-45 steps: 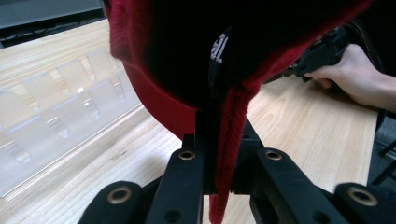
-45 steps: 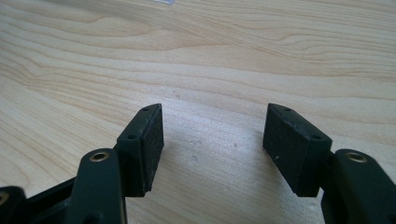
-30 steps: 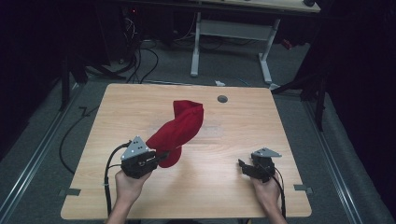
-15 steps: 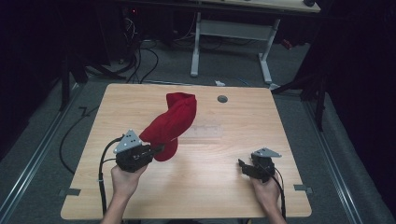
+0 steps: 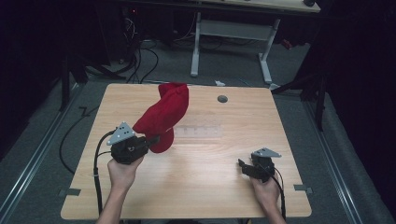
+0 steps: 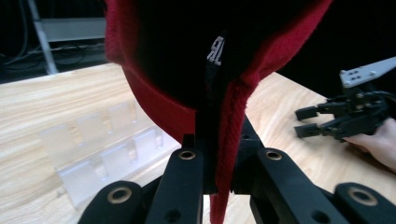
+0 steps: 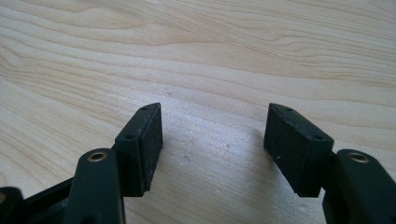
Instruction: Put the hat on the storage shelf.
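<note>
Left hand-held gripper [image 5: 152, 141] is clamping the rim of the red knit hat [image 5: 163, 116], holding it lifted above the bench [image 5: 205, 186] near a clear plastic tray [image 5: 196, 132]. Right hand-held gripper [image 5: 243, 167] is resting wide and empty on the pale woodgrain, well apart. Pickup looks done; placing is remaining.

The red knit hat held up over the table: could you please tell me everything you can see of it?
The red knit hat looks like soft ribbed wool, with a dark inside and a small label sewn at its seam. It hangs lifted above the wooden table, stretched up and away from the left tool, whose jaws are shut on its folded rim. Nothing else touches it; a clear plastic tray lies beneath.
</note>
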{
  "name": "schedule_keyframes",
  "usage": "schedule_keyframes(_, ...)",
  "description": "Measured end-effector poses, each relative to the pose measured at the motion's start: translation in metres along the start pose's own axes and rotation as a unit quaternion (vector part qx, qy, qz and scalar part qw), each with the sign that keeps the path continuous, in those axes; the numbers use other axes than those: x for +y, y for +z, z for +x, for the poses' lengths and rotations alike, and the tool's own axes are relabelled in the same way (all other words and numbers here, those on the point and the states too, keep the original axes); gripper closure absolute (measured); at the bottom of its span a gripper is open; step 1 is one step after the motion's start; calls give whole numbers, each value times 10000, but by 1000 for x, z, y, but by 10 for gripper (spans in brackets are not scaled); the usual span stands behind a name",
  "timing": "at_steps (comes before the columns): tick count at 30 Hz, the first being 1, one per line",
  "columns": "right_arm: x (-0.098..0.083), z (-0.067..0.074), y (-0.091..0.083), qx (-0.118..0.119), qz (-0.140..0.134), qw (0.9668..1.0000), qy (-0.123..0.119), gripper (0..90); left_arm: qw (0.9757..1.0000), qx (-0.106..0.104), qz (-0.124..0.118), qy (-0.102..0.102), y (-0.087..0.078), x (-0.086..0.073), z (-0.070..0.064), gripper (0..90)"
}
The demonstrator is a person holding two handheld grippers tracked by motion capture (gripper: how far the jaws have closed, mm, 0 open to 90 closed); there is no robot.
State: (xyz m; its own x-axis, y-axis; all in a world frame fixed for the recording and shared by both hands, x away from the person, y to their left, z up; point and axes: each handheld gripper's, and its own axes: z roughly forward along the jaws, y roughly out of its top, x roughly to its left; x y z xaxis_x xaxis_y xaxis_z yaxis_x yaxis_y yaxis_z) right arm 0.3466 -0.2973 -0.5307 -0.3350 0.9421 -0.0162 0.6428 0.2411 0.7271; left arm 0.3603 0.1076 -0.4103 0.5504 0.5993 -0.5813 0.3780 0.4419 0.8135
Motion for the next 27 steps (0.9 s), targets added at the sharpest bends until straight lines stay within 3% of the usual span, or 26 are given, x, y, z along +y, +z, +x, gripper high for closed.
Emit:
schedule_keyframes(16,0,2,0,55,2,10000,-59,365,9992,190,-304,-180,9,17,15,847)
schedule_keyframes(19,0,1,0,58,-1,10000,-70,364,9983,227,-457,-287,10,23,19,847)
schedule_keyframes(23,0,2,0,57,3,10000,-57,364,9972,357,-585,-302,15,31,27,847)
schedule_keyframes(27,0,1,0,57,0,10000,-68,364,9965,485,-658,-171,23,34,33,847)
